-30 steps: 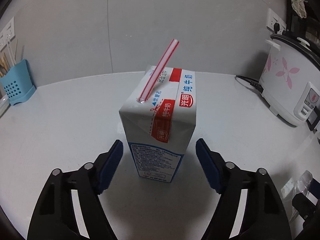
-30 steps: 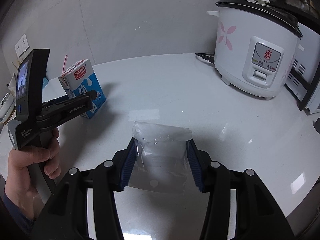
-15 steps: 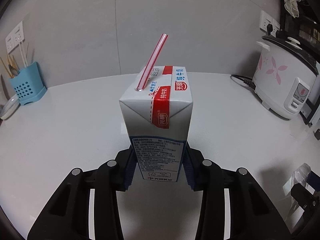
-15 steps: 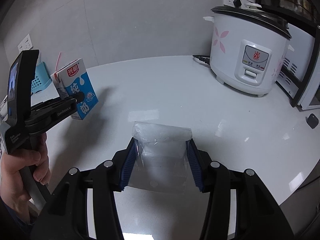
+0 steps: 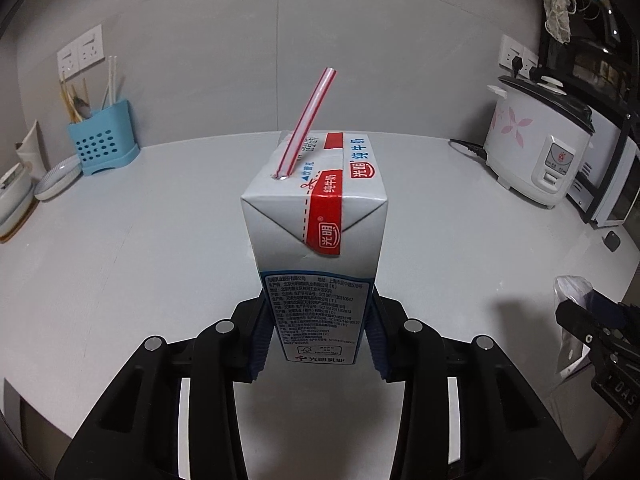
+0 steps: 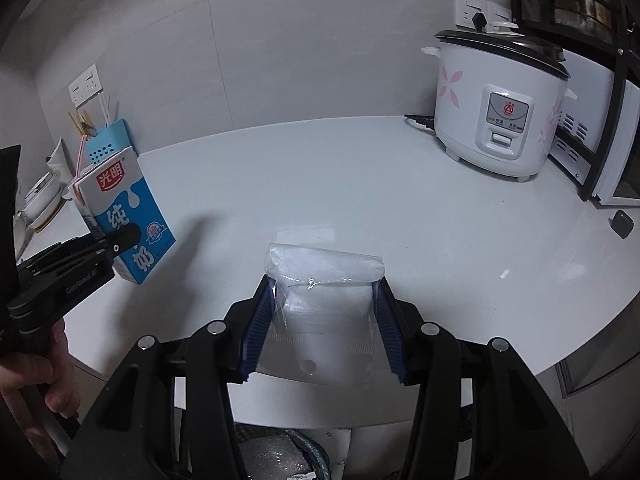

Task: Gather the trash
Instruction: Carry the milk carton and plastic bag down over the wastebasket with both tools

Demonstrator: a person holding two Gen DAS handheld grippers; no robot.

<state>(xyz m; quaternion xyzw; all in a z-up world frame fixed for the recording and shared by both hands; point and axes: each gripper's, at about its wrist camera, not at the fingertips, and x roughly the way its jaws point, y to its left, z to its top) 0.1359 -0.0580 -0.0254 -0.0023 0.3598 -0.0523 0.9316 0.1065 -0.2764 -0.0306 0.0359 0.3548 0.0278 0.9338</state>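
Two grips at once: my left gripper (image 5: 316,338) has its ribbed blue fingers (image 5: 259,340) pressed on a boxy cardboard milk carton (image 5: 316,240), striped straw (image 5: 306,122) poking from its top, lifted off the glossy white worktop (image 5: 140,240); my right gripper (image 6: 322,332) pinches a crinkly clear plastic bag (image 6: 324,300) above the worktop's near edge.

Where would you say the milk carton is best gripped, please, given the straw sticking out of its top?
Grip the milk carton low on its two flat side panels, approaching level from its narrow printed face, as the left gripper does. That keeps clear of the tilted straw.
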